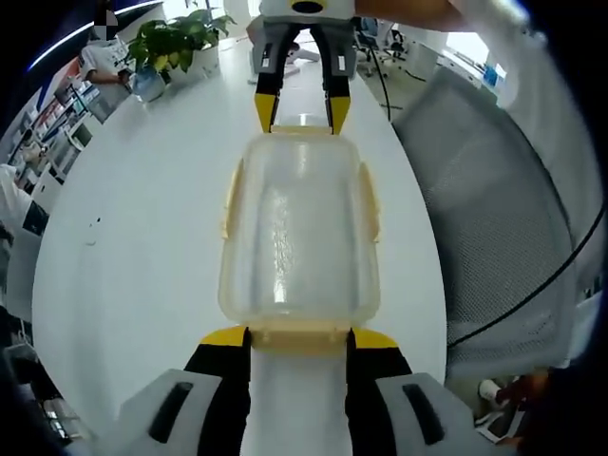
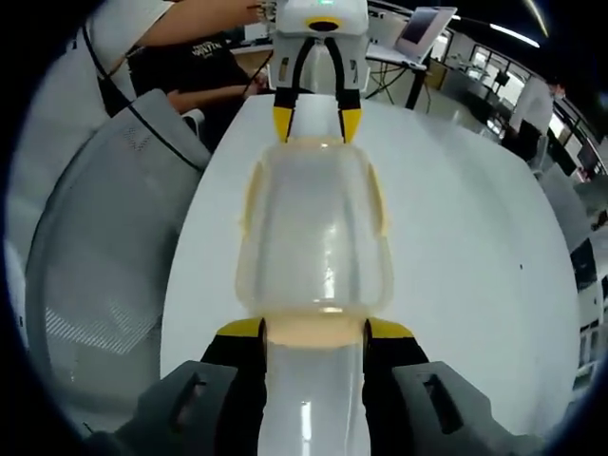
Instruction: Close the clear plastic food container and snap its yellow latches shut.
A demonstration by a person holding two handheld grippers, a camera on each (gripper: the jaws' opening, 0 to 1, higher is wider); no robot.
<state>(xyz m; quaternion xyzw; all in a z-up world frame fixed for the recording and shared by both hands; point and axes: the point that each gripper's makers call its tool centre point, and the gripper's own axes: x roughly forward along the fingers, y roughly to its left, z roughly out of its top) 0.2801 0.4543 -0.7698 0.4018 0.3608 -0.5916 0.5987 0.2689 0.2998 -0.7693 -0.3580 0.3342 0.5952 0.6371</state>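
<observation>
two hand-held grippers face each other across the clear food container, which rests lid-down-looking and closed on the white table.

left gripper view: the left hand-held gripper (image 1: 299, 334) rises from the bottom edge with its yellow-tipped jaws parted about as wide as the near-end yellow latch (image 1: 298, 334). the tips sit at either side of that latch, touching or just beside it; no clamping force can be confirmed, so it reads as released, not grasping. the container (image 1: 299, 228) lies lengthwise on the table (image 1: 142, 237), with a side latch (image 1: 231, 195) flared outward, apparently unsnapped. risk: pressing the near latch from here would push the container along the table toward the far gripper, because nothing pins it down. a grey mesh chair (image 1: 494, 218) stands beside the table edge, and a potted plant (image 1: 176, 43) stands well apart.

right gripper view: the right hand-held gripper (image 2: 313, 330) is likewise parted, its tips flanking the latch (image 2: 313, 328) at its own end of the container (image 2: 313, 228); it holds nothing. the opposing gripper sits at the far end. risk: if the lid is not seated evenly on the table (image 2: 475, 237) side rim, a latch may skip off its ridge or bend rather than snap. unequal pressure from the two ends could also tip or rotate the container.
</observation>
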